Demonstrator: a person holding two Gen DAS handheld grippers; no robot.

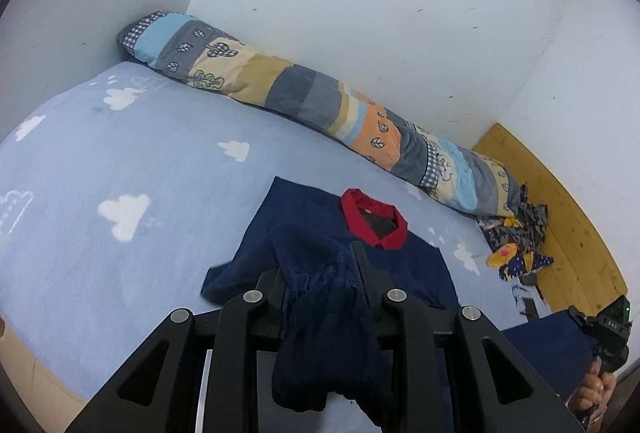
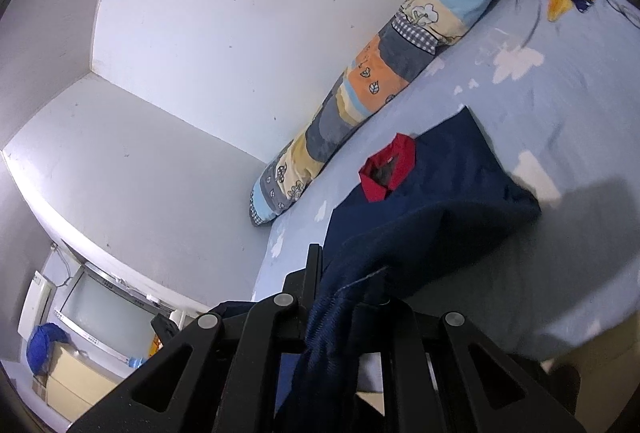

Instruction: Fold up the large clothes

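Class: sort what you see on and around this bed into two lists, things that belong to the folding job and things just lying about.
Belongs to the job:
navy shirt with red collar
left hand-held gripper
right hand-held gripper

Lying about:
patchwork rolled quilt
crumpled patterned cloth
cloud-print sheet
blue bundle on a box

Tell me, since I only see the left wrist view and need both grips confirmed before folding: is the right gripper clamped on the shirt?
Observer: Yes, the right gripper is shut on a bunched edge of the navy shirt.
Operator: Is that edge lifted?
Observer: Yes, the fabric rises off the sheet to the fingers.
Operator: Anything past the bed on that side?
Observer: A cardboard box with a blue bundle on top.
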